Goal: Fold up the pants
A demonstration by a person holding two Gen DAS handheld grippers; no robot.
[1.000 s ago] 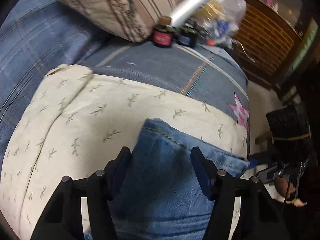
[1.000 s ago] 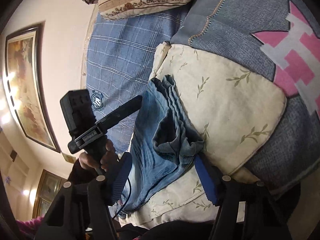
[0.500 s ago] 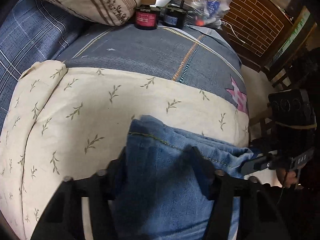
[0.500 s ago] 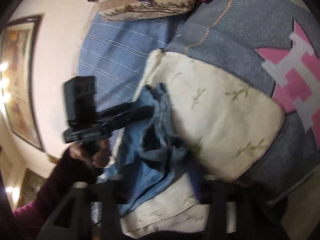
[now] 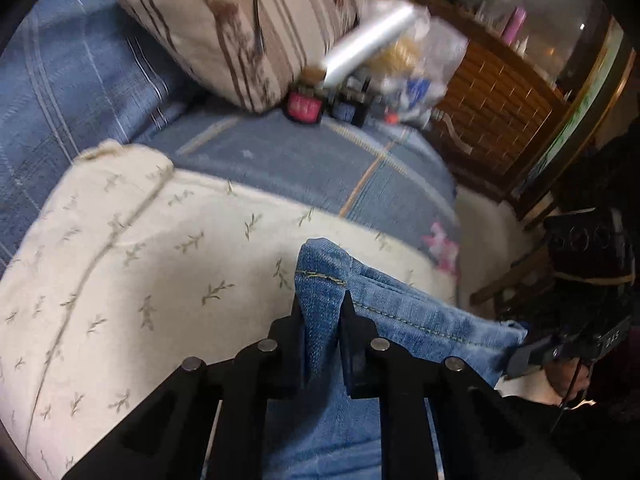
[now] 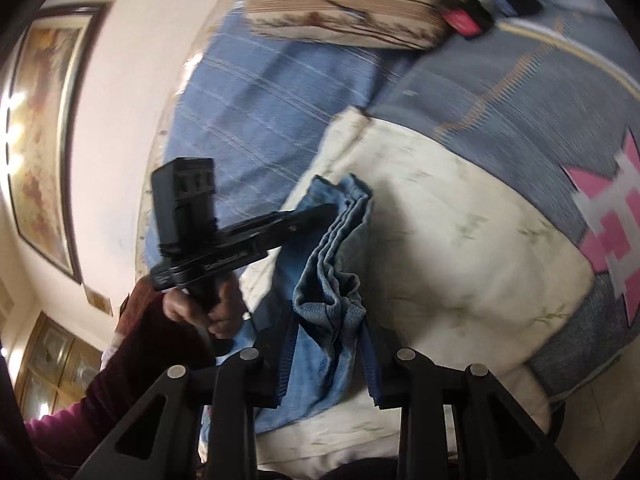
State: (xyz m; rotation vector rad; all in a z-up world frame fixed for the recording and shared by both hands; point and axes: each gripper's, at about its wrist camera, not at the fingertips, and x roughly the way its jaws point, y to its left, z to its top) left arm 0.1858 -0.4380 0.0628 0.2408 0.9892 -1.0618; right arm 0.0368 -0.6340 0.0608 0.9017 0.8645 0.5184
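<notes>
Left wrist view, fingers (image 5: pixel 322 308) closing, pinching jeans (image 5: pixel 420 316)

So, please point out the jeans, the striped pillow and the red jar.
jeans (image 5: pixel 320 280): left wrist view, on the stitched hem corner.
striped pillow (image 5: pixel 248 20): left wrist view, on its striped face.
red jar (image 5: pixel 304 107): left wrist view, on its red label.

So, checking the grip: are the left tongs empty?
No, the left tongs pinch the jeans hem between their fingers.
</notes>
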